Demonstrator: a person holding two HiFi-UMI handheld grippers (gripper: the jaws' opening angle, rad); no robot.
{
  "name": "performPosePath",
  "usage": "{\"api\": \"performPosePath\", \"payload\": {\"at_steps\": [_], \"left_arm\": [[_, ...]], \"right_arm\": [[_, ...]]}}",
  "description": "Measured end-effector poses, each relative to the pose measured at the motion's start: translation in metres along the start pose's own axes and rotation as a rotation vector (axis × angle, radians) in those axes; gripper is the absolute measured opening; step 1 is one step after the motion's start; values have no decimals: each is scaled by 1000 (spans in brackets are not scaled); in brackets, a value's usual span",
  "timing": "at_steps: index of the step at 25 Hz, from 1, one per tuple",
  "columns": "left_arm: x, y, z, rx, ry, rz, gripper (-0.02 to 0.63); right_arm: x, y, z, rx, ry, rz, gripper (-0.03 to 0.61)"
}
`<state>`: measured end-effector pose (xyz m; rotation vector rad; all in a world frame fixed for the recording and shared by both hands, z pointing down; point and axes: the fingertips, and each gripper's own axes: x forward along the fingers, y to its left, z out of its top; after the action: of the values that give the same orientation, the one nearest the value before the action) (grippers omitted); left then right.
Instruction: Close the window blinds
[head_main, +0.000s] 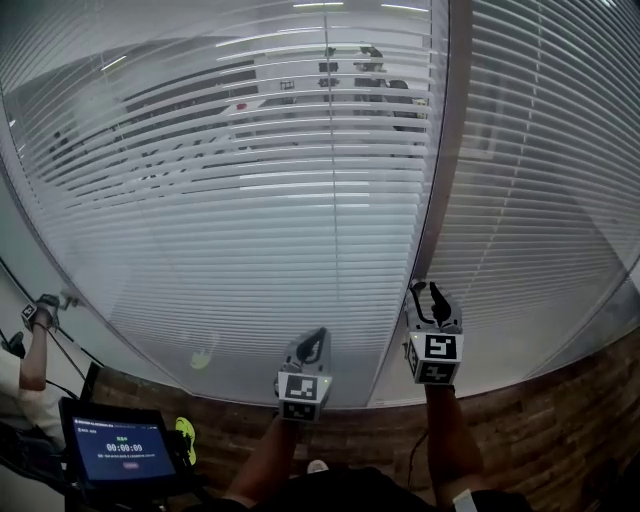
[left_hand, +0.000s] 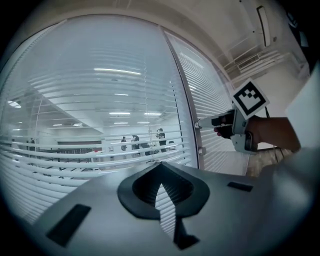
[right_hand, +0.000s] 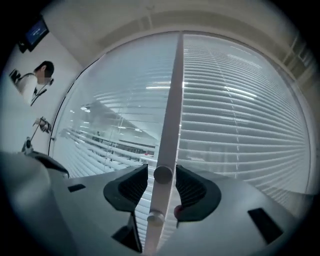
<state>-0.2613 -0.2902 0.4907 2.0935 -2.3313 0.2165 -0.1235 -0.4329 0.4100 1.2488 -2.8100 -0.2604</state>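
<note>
Blinds (head_main: 250, 250) and mullion (head_main: 440, 180) a barrier ahead, its knob (right_hand: 163, 173) between parted jaws of right gripper (head_main: 427, 293); free air alongside.

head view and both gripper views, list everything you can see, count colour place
blinds: two panels, white, one on each side of the post; the room beyond shows through the left panel
post: one, pale grey, upright between the panels
knobs: two, pale grey, round, low on the post
brick wall: one, brown, under the window
tablet: one, dark with a blue screen, lower left
bystander: one, white top, far left
people: a few, dark, beyond the glass
left tongs: one, grey, shut, empty, facing the left panel
right tongs: one, grey, open, either side of the upper knob without pressing it
</note>
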Motion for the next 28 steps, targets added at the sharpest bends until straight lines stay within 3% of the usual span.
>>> {"api": "performPosePath", "payload": {"at_steps": [5, 8, 14, 18, 24, 28], "left_arm": [[0, -1, -3, 3, -3, 3, 0], [1, 0, -6, 5, -20, 9, 0], [-1, -1, -7, -8, -12, 12, 0], [4, 1, -10, 13, -84, 10, 0], [-2, -4, -3, -26, -31, -16, 0], [2, -2, -2, -4, -85, -9, 0]], "right_arm": [[11, -2, -3, 132, 25, -8, 177], [14, -3, -6, 158, 12, -29, 130], [12, -2, -3, 180, 18, -22, 127], [12, -1, -5, 96, 13, -6, 128], [14, 1, -5, 12, 19, 56, 129], [15, 5, -2, -170, 20, 72, 128]]}}
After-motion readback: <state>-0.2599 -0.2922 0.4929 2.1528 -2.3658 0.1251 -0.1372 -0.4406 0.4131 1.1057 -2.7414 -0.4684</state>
